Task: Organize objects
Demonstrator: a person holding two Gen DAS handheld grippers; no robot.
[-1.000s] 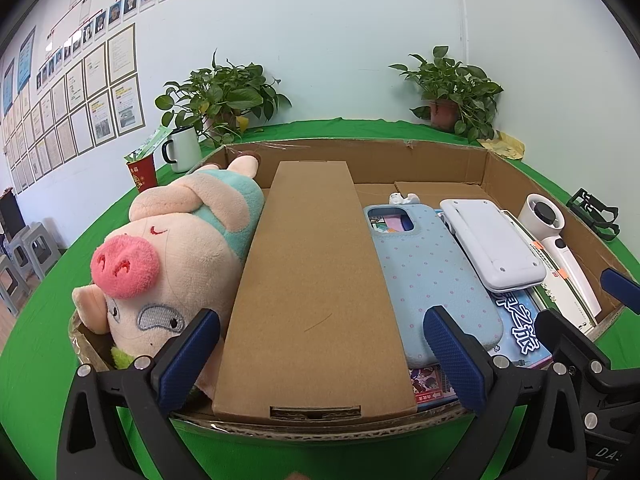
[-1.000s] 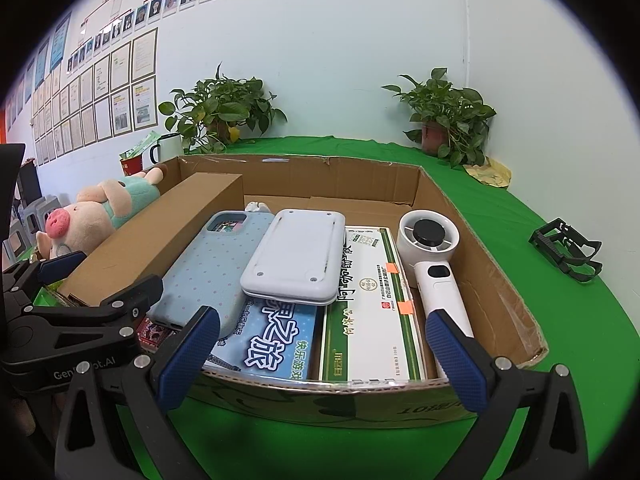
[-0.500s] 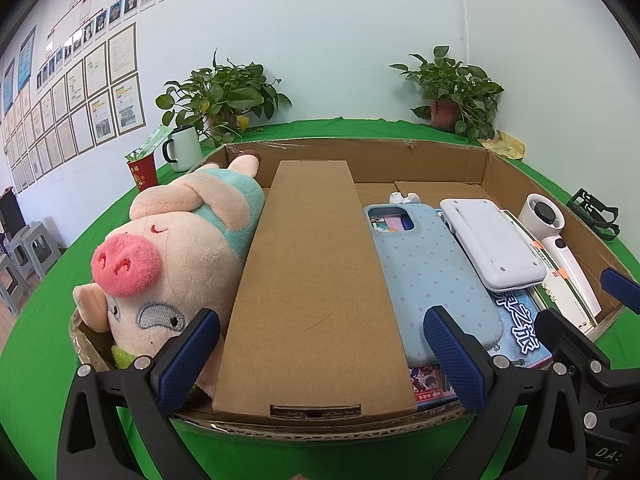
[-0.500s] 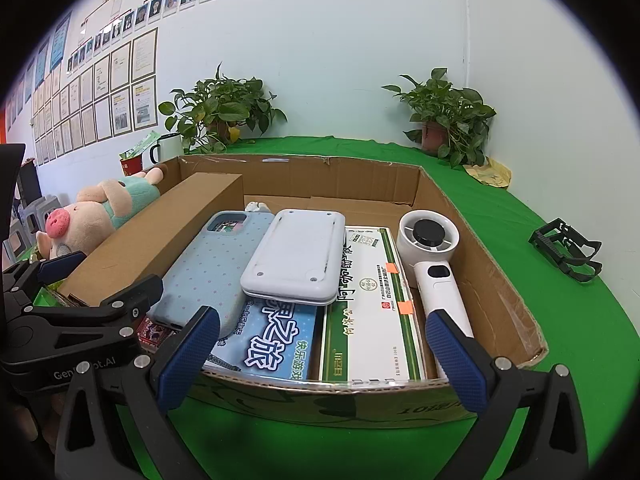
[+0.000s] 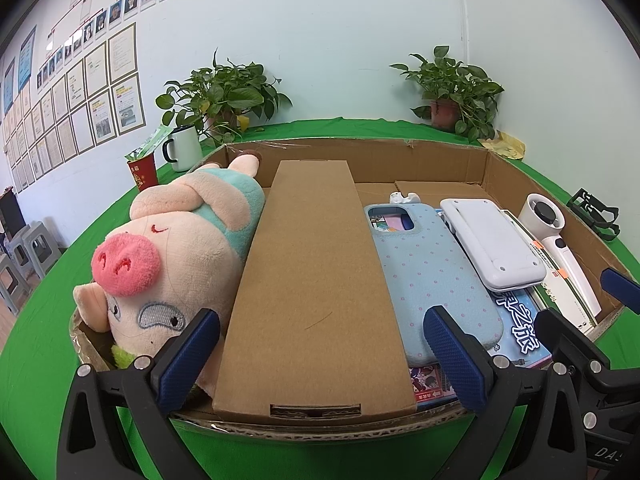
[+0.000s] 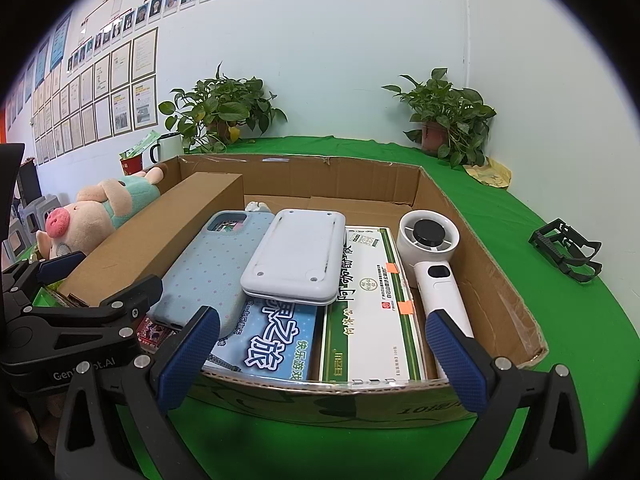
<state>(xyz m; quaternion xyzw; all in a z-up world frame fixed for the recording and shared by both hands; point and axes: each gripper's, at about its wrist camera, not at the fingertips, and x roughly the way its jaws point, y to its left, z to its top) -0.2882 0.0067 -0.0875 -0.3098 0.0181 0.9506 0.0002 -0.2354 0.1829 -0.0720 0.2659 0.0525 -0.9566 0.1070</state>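
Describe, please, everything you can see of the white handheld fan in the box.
The white handheld fan looks like smooth plastic: a round head with a black centre hub, and a straight handle with a small dark window. It lies flat in the cardboard box, beside the right wall, head toward the far end, next to the green-and-white carton. No gripper touches it.

Plush pig (image 5: pixel 172 256) beside long carton (image 5: pixel 316 292)

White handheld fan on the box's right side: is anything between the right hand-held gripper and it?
Only the cardboard box's near wall. The right hand-held gripper sits open just outside it; the fan lies uncovered beside the green-striped white box.
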